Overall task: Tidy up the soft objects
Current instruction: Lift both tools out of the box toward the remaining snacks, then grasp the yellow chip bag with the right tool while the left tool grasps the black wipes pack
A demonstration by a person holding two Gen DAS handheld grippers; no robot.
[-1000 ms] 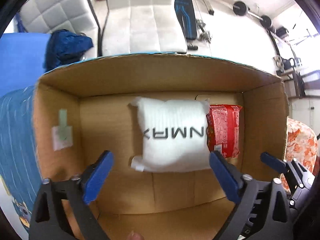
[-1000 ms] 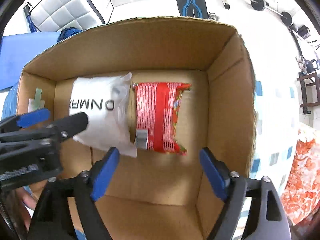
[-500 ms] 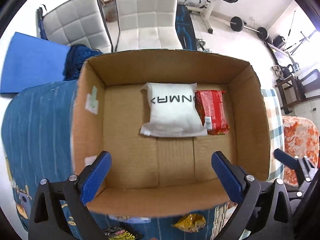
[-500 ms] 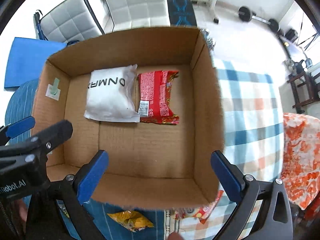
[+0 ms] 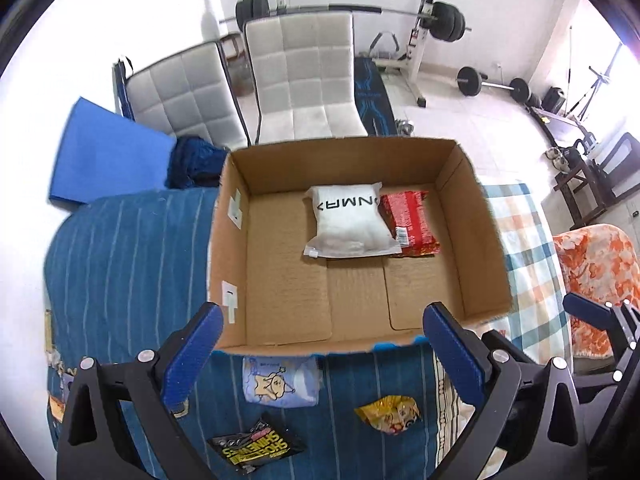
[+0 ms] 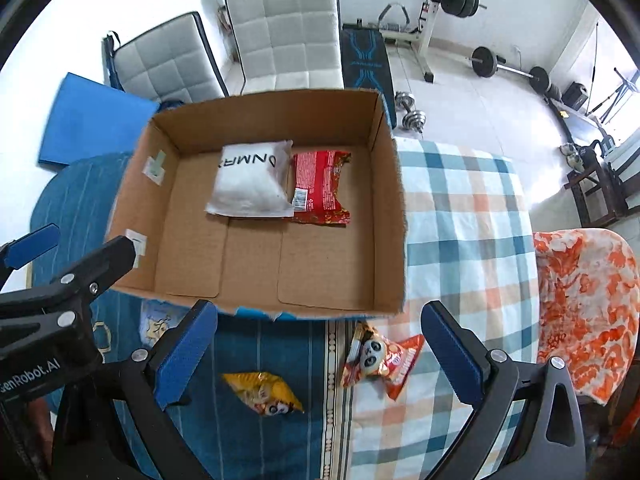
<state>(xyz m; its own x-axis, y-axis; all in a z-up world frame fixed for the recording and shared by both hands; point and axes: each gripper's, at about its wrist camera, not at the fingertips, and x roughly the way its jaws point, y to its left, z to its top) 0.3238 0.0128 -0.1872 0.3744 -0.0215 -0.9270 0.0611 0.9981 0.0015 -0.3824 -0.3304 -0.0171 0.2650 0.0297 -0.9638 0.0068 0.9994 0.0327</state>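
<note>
**Both claws wide and empty above the snack packets and the open box**

Nearest in the left wrist view, the left gripper (image 5: 320, 344) stands with its blue-padded jaws spread wide and nothing between them. The right gripper (image 6: 318, 340) is likewise gaping at full spread after a brief spell of opening, and it holds nothing.

Just beyond the claws, loose packets lie on the table. A black crinkled foil packet with yellow lettering (image 5: 256, 448) sits on the blue striped cloth (image 5: 120, 272), with a pale blue soft pack printed with a cartoon figure (image 5: 280, 380) beside it, close to the box's near wall. A yellow foil snack packet (image 6: 262, 394) lies on the same cloth. To its right, an orange-red snack packet with a panda face (image 6: 380, 360) rests where the blue cloth meets the blue, orange and white checked cloth (image 6: 460, 220).

Farther on stands the open brown cardboard box (image 6: 390, 216). Inside, toward its far wall, a white soft pouch with black lettering (image 6: 250, 186) lies flat, its right edge overlapping a red crinkled snack packet (image 6: 322, 186).

Behind the box are two white quilted chairs (image 5: 304, 80), a blue mat (image 5: 108, 156), and a barbell rack (image 5: 428, 28) against the wall.
</note>
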